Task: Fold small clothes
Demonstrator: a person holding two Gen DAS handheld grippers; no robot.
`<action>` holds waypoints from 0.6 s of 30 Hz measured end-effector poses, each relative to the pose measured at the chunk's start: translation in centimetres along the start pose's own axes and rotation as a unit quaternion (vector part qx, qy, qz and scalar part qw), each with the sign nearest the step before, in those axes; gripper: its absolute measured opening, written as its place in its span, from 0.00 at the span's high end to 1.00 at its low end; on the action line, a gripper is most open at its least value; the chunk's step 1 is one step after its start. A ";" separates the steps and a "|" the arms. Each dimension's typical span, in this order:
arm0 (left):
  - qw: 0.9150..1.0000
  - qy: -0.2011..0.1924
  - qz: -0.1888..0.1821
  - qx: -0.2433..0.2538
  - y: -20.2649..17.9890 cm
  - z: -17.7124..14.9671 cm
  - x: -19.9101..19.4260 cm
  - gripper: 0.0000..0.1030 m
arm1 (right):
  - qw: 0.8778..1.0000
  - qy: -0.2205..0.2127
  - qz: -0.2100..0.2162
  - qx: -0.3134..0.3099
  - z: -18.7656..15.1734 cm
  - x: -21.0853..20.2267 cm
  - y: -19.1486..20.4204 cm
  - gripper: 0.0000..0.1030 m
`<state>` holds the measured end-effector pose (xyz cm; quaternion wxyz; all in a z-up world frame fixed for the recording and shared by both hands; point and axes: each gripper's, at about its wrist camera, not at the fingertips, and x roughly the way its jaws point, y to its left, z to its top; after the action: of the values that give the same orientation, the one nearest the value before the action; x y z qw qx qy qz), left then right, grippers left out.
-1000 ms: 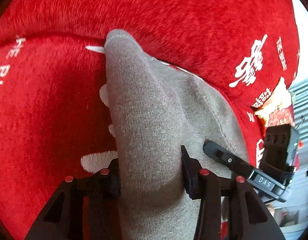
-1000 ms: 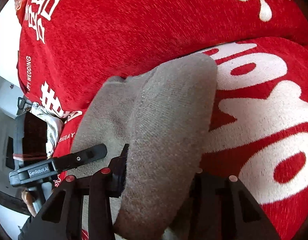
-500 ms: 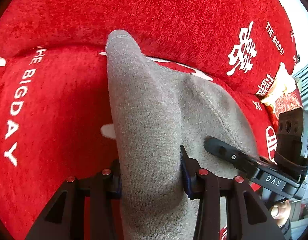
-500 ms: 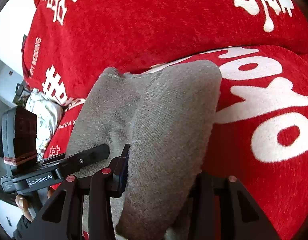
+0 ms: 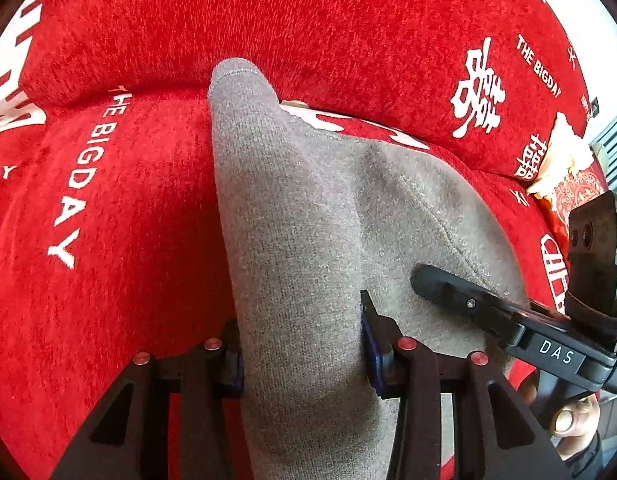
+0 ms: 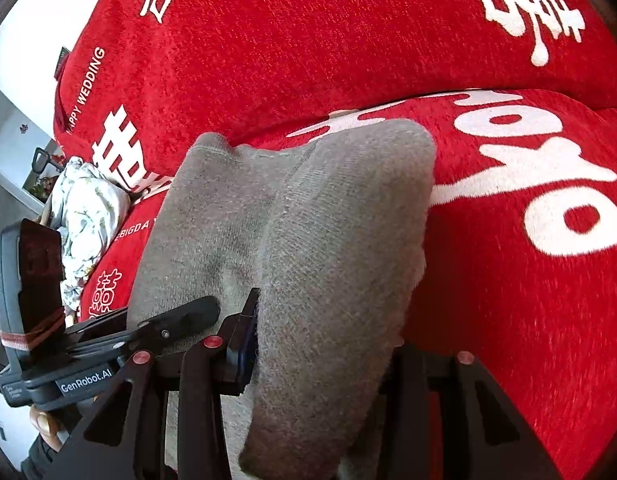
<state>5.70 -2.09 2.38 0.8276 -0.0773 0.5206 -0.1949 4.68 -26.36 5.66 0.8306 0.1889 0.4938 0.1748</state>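
A grey knitted garment (image 5: 308, 264) hangs between the two grippers above a red sofa cover (image 5: 120, 240). Its fabric is bunched into thick folds, one end pinched in each tool, and the stretch between them sags toward the seat. Whether the lowest part touches the cover cannot be told.

The left gripper (image 5: 302, 340) has its jaws partly closed on a wad of the grey knit; both pads press into the cloth, and a rounded hemmed corner of the garment stands up beyond them. The right gripper (image 6: 324, 340) is likewise clamped on a thick fold, its jaws a moderate way apart with the cloth filling the gap; the right-hand finger is mostly hidden behind the hanging fabric.

In the left wrist view the right gripper shows at the right edge, its black finger lying against the grey fabric, with a fingertip of the person's right hand (image 5: 574, 420) below it. In the right wrist view the left gripper appears at the left edge, and part of the left hand (image 6: 42, 426) is under it.

The sofa cover is plush red with white lettering and large white characters, running over seat and backrest. A crumpled white patterned cloth (image 6: 88, 216) lies on the seat well to one side, near the sofa's end. A red and cream patterned item (image 5: 568, 176) lies there too; what it is cannot be told.
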 end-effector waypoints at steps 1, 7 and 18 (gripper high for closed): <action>1.000 -0.001 0.000 0.001 -0.2 -0.1 0.0 0.56 | 1.000 -0.001 0.001 0.001 -0.1 -0.1 0.0 0.59; 1.000 -0.007 0.000 0.008 -0.3 -0.9 -0.5 0.56 | 1.000 -0.001 -0.008 -0.008 -1.0 -0.5 0.8 0.59; 1.000 -0.017 -0.004 0.007 0.2 -3.0 -1.7 0.56 | 1.000 0.000 -0.012 -0.023 -2.7 -1.0 2.0 0.59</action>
<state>2.46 -1.04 2.40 0.8364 -0.0768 0.5045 -0.2000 1.68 -24.75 6.21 0.8369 0.1635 0.4918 0.1763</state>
